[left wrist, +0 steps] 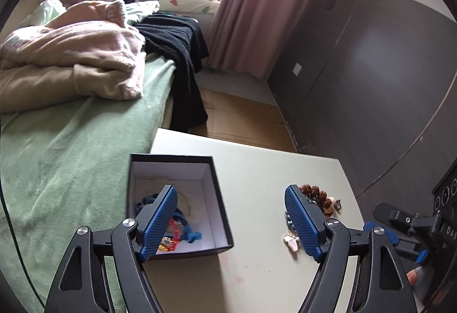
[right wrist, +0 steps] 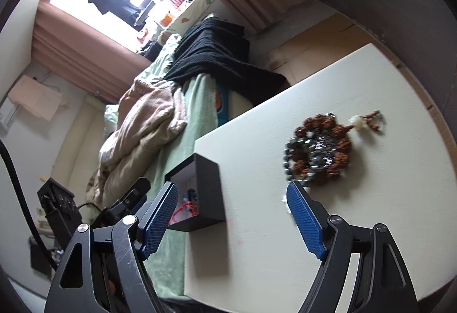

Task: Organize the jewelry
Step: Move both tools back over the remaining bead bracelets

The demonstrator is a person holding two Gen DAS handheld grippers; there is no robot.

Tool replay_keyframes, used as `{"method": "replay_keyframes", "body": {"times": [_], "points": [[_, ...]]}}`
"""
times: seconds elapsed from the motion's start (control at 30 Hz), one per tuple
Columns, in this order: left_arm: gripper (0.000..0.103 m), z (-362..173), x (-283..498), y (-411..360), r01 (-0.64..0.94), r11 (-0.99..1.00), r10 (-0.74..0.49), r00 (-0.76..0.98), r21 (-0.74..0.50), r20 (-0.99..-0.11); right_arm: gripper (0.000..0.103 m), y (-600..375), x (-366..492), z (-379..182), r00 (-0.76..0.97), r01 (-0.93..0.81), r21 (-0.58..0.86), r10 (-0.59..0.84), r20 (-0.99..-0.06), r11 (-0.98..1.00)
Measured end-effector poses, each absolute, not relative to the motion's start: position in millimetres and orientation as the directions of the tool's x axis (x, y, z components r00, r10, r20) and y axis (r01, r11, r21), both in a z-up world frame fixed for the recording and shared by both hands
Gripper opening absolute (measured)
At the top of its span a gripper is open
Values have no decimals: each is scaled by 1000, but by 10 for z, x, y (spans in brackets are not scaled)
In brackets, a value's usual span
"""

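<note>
The only lettering I can make out is "DAS" in pale letters on the black device [left wrist: 445, 215] at the far right of the left wrist view, cut off by the edge. The left gripper [left wrist: 230, 215] hangs over the near part of the white counter [left wrist: 257, 170] and points level across it toward the bed [left wrist: 71, 141], its jaws spread wide with nothing between them. The black box [left wrist: 174, 198] with its white lining sits open at the counter's left edge, just ahead of the left jaw, which hides part of its inside; in it lie blue, red and pale strands of jewelry [left wrist: 182, 230]. Beside the right jaw, touching the counter, are the brown bead bracelet [left wrist: 317, 194] and a small white butterfly pendant [left wrist: 292, 241]. The right gripper [right wrist: 231, 215] is rolled over sideways, so the counter slopes steeply in its view, and its jaws also gape wide and hold nothing. From there the bracelet [right wrist: 320, 150] lies coiled with a string of dark metallic beads [right wrist: 288, 153], just ahead of the right jaw and apart from it, while the box [right wrist: 200, 193] stands near the left jaw. A pink blanket [left wrist: 71, 55] and a black knit garment [left wrist: 177, 41] lie heaped on the bed.
</note>
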State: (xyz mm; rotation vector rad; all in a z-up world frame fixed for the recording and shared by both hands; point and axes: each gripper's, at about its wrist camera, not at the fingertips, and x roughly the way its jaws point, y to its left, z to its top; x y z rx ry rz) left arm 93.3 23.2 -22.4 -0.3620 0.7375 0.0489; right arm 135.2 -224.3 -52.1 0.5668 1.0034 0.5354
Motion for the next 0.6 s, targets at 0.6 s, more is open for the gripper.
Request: {"method": "replay_keyframes", "body": {"times": [0.6], "points": [[59,-391,1275,-769,67,970,-219,660,-233,-719,79,-2996,1436,-657,450,59,610,524,-723,790]]}}
